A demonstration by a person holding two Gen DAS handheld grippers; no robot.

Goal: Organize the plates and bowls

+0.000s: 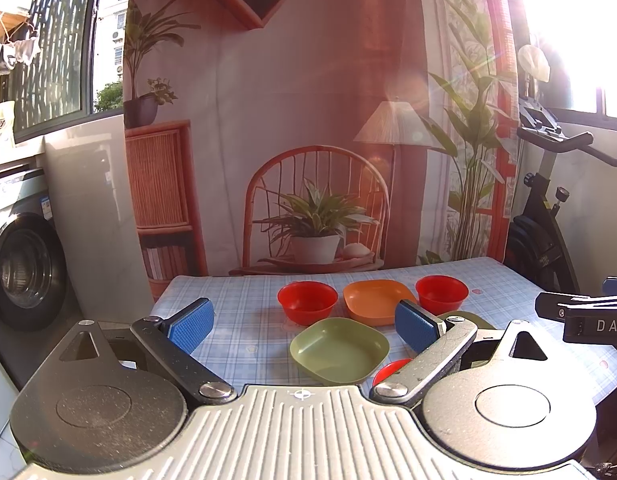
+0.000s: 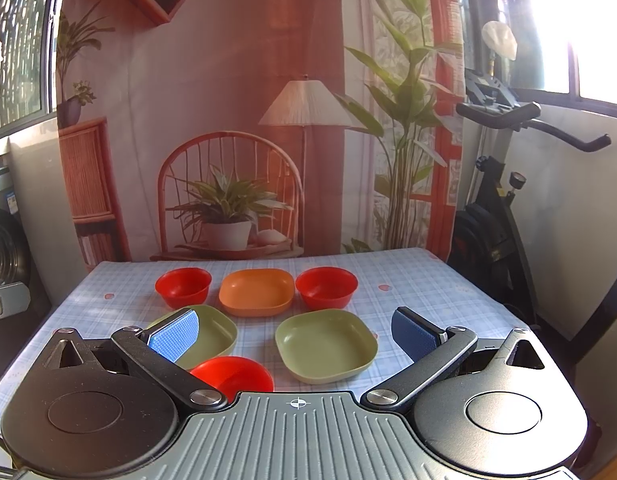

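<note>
On the checked tablecloth, two red bowls (image 2: 183, 286) (image 2: 326, 286) flank an orange plate (image 2: 256, 291) in the back row. Two green plates (image 2: 326, 345) (image 2: 212, 334) sit in front, and a third red bowl (image 2: 232, 374) is nearest. In the left wrist view I see the red bowls (image 1: 307, 301) (image 1: 441, 293), the orange plate (image 1: 374, 300), one green plate (image 1: 339, 350), and the near red bowl (image 1: 390, 370) partly hidden. My left gripper (image 1: 304, 326) is open and empty above the near green plate. My right gripper (image 2: 294, 336) is open and empty above the front dishes.
The table (image 2: 448, 300) stands against a printed backdrop. A washing machine (image 1: 24, 272) is on the left, an exercise bike (image 2: 496, 216) on the right. The right gripper's body (image 1: 580, 316) shows at the right edge of the left wrist view.
</note>
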